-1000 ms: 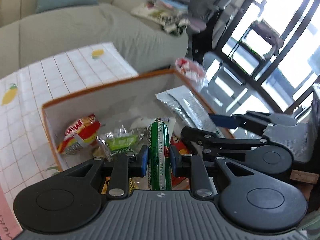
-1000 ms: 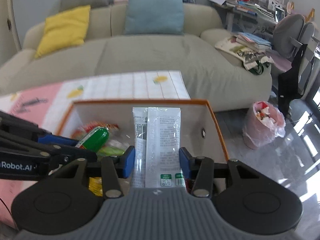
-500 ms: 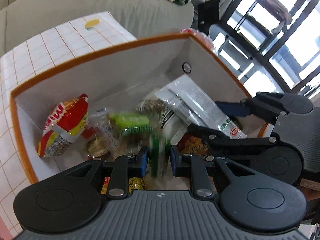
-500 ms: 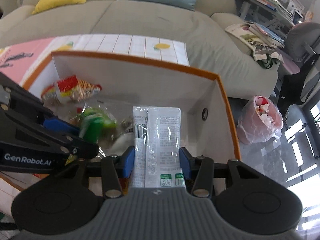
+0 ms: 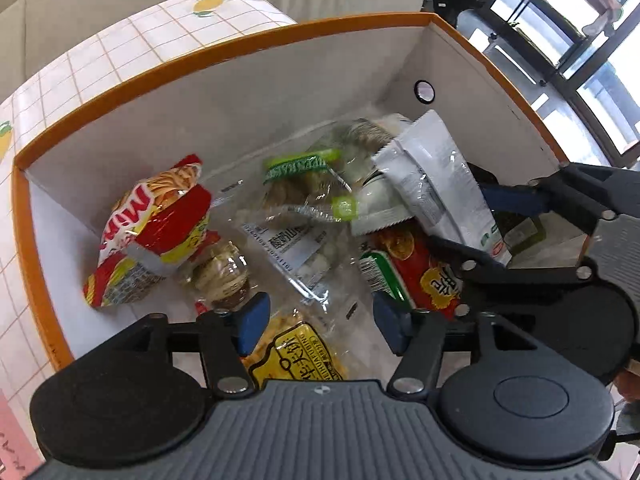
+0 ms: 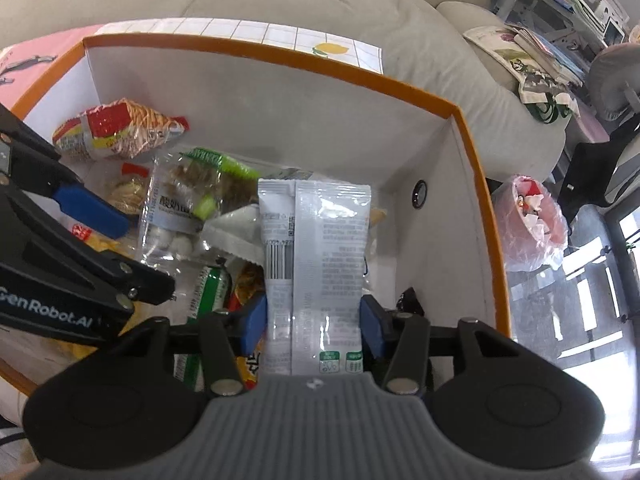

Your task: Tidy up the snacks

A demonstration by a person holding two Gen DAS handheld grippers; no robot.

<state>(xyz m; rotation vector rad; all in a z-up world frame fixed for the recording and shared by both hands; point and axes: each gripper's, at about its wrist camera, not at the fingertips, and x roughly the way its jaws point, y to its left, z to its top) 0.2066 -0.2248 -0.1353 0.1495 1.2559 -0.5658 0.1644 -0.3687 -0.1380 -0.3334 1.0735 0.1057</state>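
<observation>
While both grippers hang over the orange-rimmed storage box [image 5: 224, 50], most of the sorting looks done: its white floor already carries a loose heap of snacks, and I judge only the last drops remain.

Largest of the contents, a clear bag with a green header [image 5: 298, 184] lies across the middle of the box floor, Chinese print on its white label. Toward the left wall rests a red and yellow noodle-snack packet [image 5: 156, 224] with "Mini" partly readable. By the near edge sit a yellow packet [image 5: 296, 354] with Chinese characters and a red packet with a green end [image 5: 416, 276], also lettered in Chinese. A small clear pack of round biscuits [image 5: 220, 276] lies beside the noodle packet.

Right gripper [image 6: 312, 320] clasps a white sachet [image 6: 316, 248] upright between its blue pads near the right wall of the box; barcode, fine print and two green badges show on it, too small to read. Its jaws are just beginning to ease apart, yet the pads press the sachet's edges.

Left gripper [image 5: 320, 320] stands with its jaws opening wide and nothing between them, low over the near edge. Its side reads "GenRobot.AI" in the right wrist view.
</observation>
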